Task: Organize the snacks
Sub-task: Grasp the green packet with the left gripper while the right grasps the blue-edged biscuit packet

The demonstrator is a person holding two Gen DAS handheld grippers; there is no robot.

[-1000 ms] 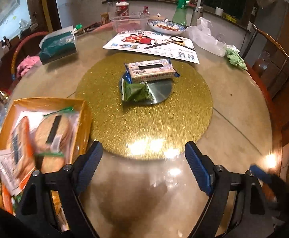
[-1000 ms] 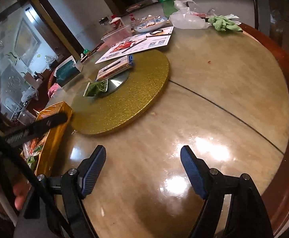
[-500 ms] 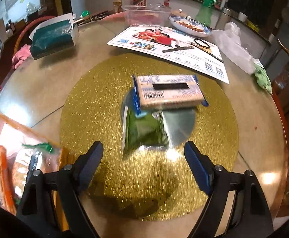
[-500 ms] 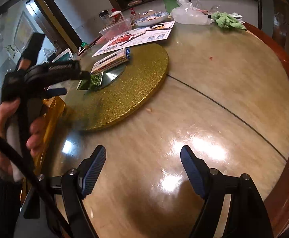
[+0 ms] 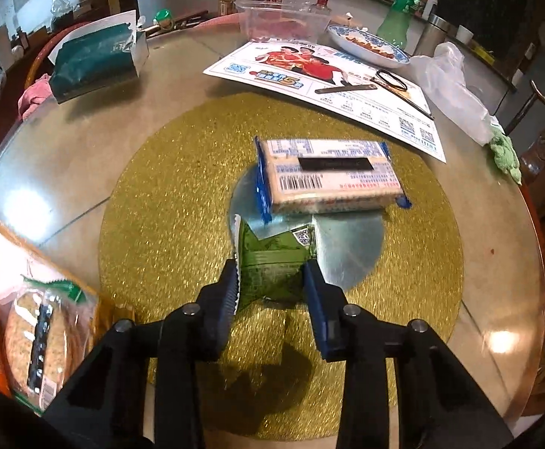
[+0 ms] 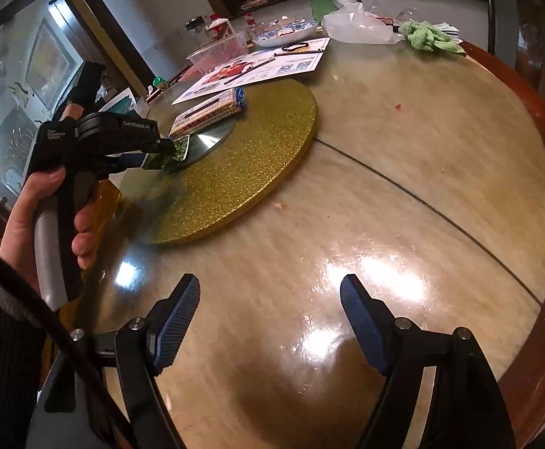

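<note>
A green snack packet (image 5: 272,262) lies on the gold turntable (image 5: 167,194), its near end between the fingers of my left gripper (image 5: 272,284), which is closed onto it. It shows in the right wrist view too (image 6: 179,147), with the left gripper (image 6: 156,153) on it. A blue-edged cracker pack (image 5: 328,179) lies just beyond, also in the right wrist view (image 6: 209,114). An orange box (image 5: 29,299) at left holds several snack packs. My right gripper (image 6: 268,321) is open and empty above bare table.
A printed poster (image 5: 328,75), scissors (image 5: 392,82), a blue plate (image 5: 366,43), a clear tub (image 5: 283,22), a green bottle (image 5: 396,22), a plastic bag (image 5: 456,86) and a green cloth (image 5: 504,149) sit at the back. A teal bag (image 5: 96,60) lies at back left.
My left gripper moved forward from the table's near edge over the turntable and closed from wide open onto the green packet. The right gripper stayed in place, open.
</note>
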